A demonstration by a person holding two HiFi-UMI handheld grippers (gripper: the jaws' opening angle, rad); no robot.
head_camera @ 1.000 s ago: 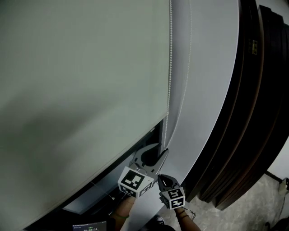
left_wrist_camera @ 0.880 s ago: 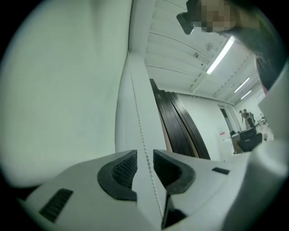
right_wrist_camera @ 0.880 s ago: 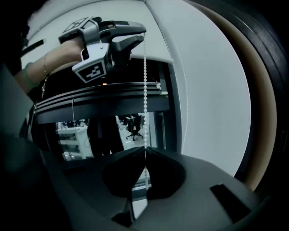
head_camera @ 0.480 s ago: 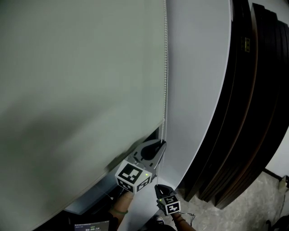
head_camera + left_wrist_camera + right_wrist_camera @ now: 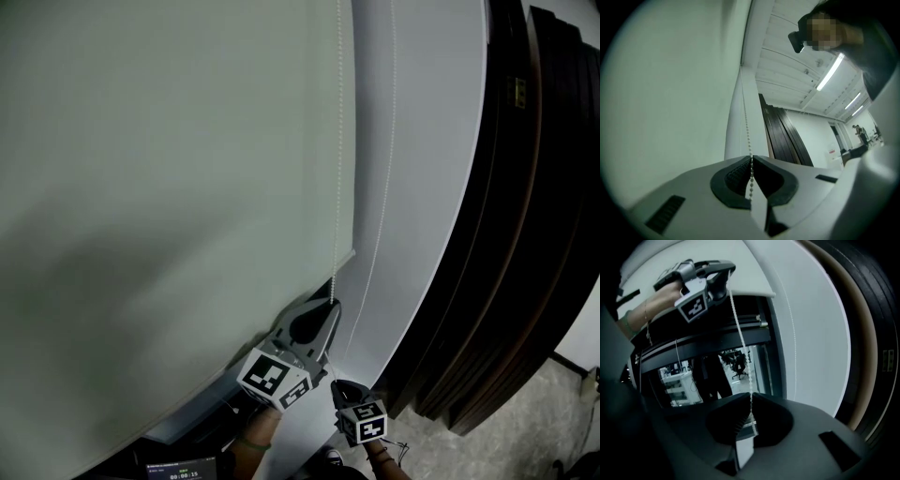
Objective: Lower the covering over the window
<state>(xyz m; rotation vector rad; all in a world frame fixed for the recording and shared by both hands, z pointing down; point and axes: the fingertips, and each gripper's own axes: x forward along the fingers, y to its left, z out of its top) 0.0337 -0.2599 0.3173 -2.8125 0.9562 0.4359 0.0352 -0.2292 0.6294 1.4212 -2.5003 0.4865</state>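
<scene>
A pale roller blind [image 5: 169,187] fills the left of the head view, and its bottom rail [image 5: 759,290] hangs above dark window glass [image 5: 712,376]. A white bead chain [image 5: 337,141] runs down the blind's right edge. My left gripper [image 5: 331,306] is shut on this chain, which passes between its closed tips [image 5: 751,158] in the left gripper view. Just below it, my right gripper [image 5: 337,382] is shut on the same strand [image 5: 751,394]. The chain [image 5: 739,338] stretches from there up to the left gripper [image 5: 727,287]. A second strand [image 5: 387,187] hangs free to the right.
A white wall strip [image 5: 431,187] borders the blind on the right, and beyond it stand dark curved panels [image 5: 525,234]. Speckled floor [image 5: 562,412] shows at the lower right. Ceiling lights [image 5: 829,77] appear in the left gripper view.
My right gripper has sunk a little down the chain, further below the left one. The left gripper has stayed almost where it was. The blind's lower edge looks about the same.
</scene>
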